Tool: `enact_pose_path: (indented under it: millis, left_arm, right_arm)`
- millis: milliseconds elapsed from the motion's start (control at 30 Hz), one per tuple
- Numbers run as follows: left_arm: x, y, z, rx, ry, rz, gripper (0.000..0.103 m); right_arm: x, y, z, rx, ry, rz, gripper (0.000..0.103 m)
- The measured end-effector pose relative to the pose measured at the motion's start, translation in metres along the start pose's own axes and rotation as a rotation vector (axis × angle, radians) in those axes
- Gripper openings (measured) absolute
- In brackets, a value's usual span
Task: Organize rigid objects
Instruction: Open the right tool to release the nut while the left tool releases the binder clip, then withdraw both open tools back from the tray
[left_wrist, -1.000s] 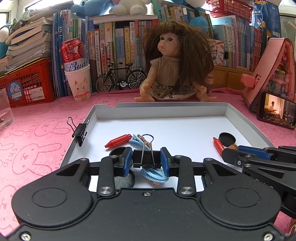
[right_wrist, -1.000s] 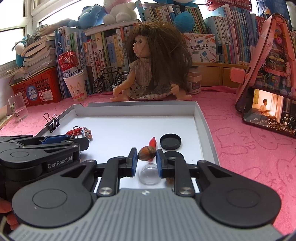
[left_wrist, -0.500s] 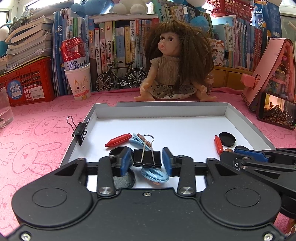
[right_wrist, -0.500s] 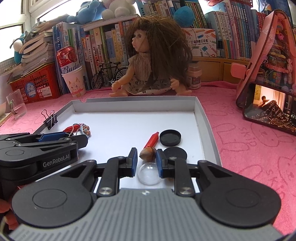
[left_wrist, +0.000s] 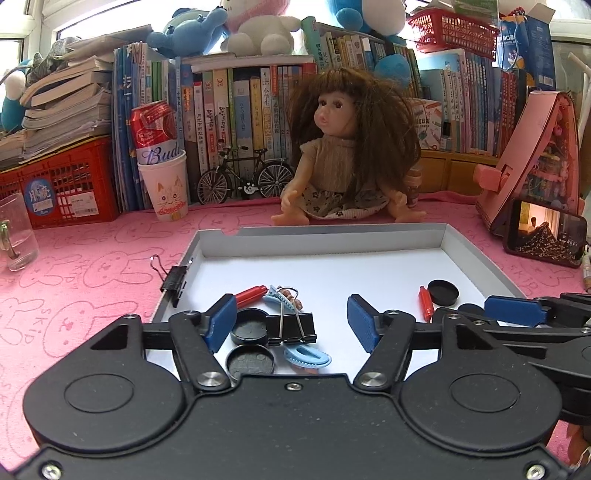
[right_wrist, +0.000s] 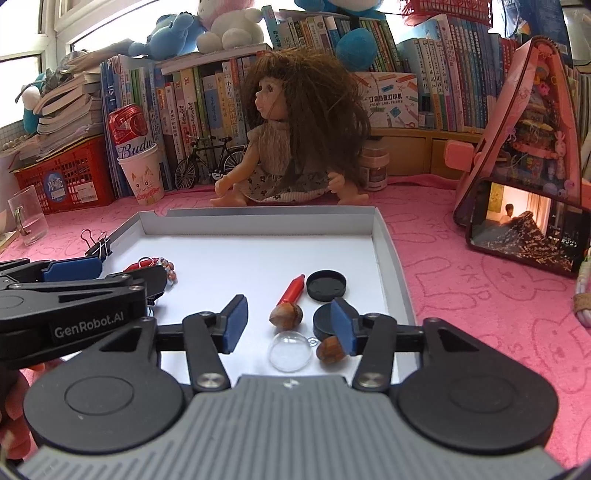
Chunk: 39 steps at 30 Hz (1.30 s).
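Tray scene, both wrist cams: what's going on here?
A person with two handheld grippers is sorting small items into a white tray. Both jaws have just been opening. The left gripper stands open around a black binder clip that lies in the tray beside two black caps and blue hair clips. The right gripper stands open around a hazelnut, with a clear dome and a second nut nearby. Neither holds anything.

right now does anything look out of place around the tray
One black binder clip is clamped on the tray's left wall rather than lying inside with the other small items. A red can sits tilted in a paper cup.
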<state>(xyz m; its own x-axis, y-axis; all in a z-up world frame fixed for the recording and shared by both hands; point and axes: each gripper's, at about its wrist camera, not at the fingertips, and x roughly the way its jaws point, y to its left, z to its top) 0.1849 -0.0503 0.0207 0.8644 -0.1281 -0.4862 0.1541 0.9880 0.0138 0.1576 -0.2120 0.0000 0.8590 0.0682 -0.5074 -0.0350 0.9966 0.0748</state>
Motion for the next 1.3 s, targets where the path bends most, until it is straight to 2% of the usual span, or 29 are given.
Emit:
enact_pose_path:
  millis: [233,433,733,1067,1167,1300]
  left_arm:
    - [-0.024,0.009,0.002,-0.029,0.006,0.011,0.074]
    - [-0.048,0.016,-0.004,-0.056,0.020,-0.010,0.077]
    - [-0.086,0.018,-0.025,-0.060,-0.014,0.007,0.078]
    - [-0.102,0.016,-0.051,-0.020,0.007,0.040,0.079]
    - [-0.101,0.012,-0.059,0.011,0.023,0.060,0.079]
    - [-0.097,0.013,-0.066,-0.004,0.059,0.053,0.079]
  right_arm:
    - [-0.018,-0.001,0.001,0.009,-0.016,-0.014,0.083]
    - [-0.038,0.000,-0.001,0.021,-0.038,-0.028,0.087]
    - [-0.062,0.000,-0.014,0.046,-0.051,-0.018,0.087]
    - [-0.078,0.004,-0.039,0.021,-0.035,-0.048,0.089]
    - [-0.078,0.005,-0.047,0.000,-0.014,-0.059,0.089]
    - [-0.073,0.003,-0.055,0.006,0.025,-0.068,0.089]
